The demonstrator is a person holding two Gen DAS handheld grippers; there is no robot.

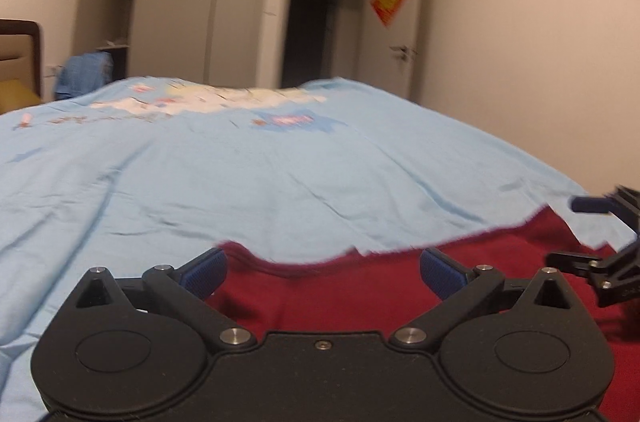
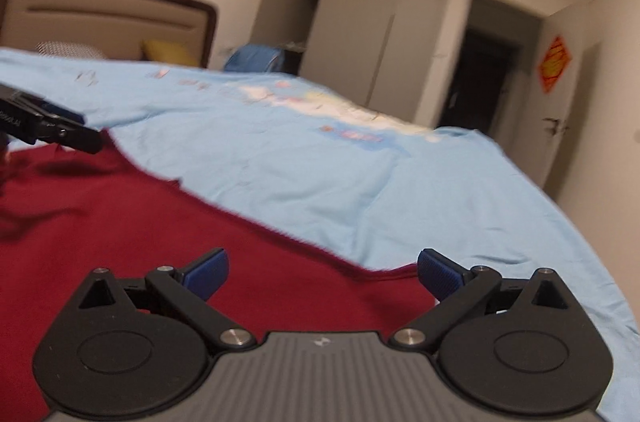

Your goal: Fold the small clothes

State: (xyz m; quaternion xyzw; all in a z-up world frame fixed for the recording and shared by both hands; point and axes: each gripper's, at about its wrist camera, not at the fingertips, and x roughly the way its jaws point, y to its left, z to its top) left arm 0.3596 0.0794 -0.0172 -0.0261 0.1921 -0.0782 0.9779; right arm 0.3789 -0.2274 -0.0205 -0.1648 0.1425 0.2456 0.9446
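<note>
Left wrist view is showing the left gripper (image 1: 323,272) hanging low over a dark red garment (image 1: 360,286), with its two blue-padded fingers (image 1: 204,272) spread wide apart and nothing between them. That red garment is lying flat on a light blue bedsheet (image 1: 240,182) printed with a pale cartoon pattern further back; the garment's far edge is running unevenly across the sheet just beyond the fingertips. At the right edge of this view, the right gripper (image 1: 576,230) is reaching in above the same cloth, one finger showing above the other with a clear gap between them.

Right wrist view is looking along the right gripper (image 2: 323,272), whose blue pads (image 2: 438,274) are likewise standing wide apart, holding nothing. Here the dark red garment (image 2: 140,222) is filling the lower left, its edge slanting down toward the right-hand pad, with the bedsheet (image 2: 360,182) stretching away behind it. The left gripper (image 2: 86,132) is poking in from the left edge, just above the cloth and casting a shadow on it; from this side its opening cannot be judged.

Behind the bed, a padded headboard with a dark wooden frame (image 2: 120,6), a yellow pillow (image 2: 168,54), grey wardrobe doors (image 2: 360,34), a dark doorway (image 2: 484,78) and a red diamond-shaped decoration (image 2: 554,64) on a door are showing, all somewhat blurred.
</note>
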